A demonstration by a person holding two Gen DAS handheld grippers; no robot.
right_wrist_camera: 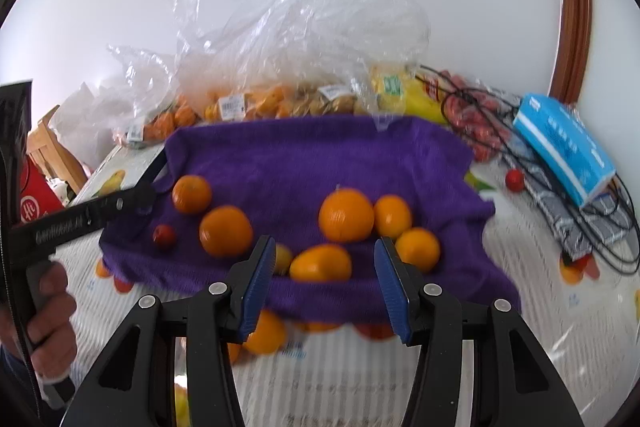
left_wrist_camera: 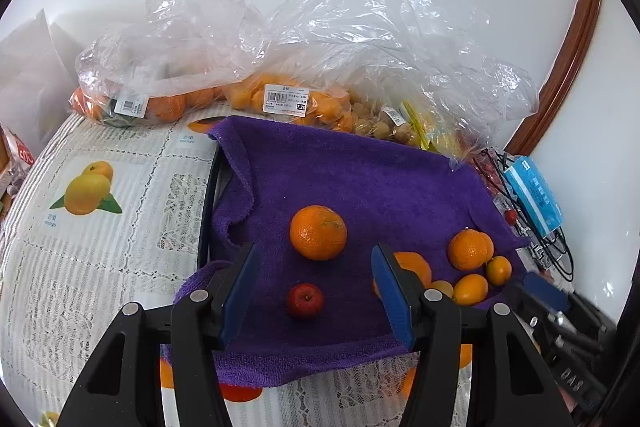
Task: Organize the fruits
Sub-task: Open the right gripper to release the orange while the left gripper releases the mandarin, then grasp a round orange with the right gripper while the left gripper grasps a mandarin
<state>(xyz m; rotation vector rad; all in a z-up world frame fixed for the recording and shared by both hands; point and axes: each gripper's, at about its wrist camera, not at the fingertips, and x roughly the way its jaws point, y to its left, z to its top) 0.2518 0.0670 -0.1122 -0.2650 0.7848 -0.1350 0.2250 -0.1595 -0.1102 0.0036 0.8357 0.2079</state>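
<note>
A purple towel [left_wrist_camera: 360, 179] [right_wrist_camera: 304, 155] lies over a black tray rim [left_wrist_camera: 208, 195] on the table. On it rest a large orange [left_wrist_camera: 318, 231], a small red apple-like fruit [left_wrist_camera: 305, 299] and, to the right, several smaller oranges and kumquats [left_wrist_camera: 470, 249]. My left gripper [left_wrist_camera: 315, 249] hovers open above the towel, the red fruit low between its fingers and untouched. My right gripper [right_wrist_camera: 325, 243] is open too, over an oval orange fruit [right_wrist_camera: 320, 263] that lies free beside round oranges [right_wrist_camera: 346, 214]. A hand [right_wrist_camera: 48, 307] holds the left gripper at the right view's left edge.
Clear plastic bags [left_wrist_camera: 360, 27] of oranges and other fruit are piled against the white wall behind the towel. A blue tissue pack [right_wrist_camera: 564, 143] and black cables [right_wrist_camera: 600, 227] lie right. The lace tablecloth [left_wrist_camera: 100, 227] carries printed fruit pictures. A loose red fruit [right_wrist_camera: 514, 179] sits near the cables.
</note>
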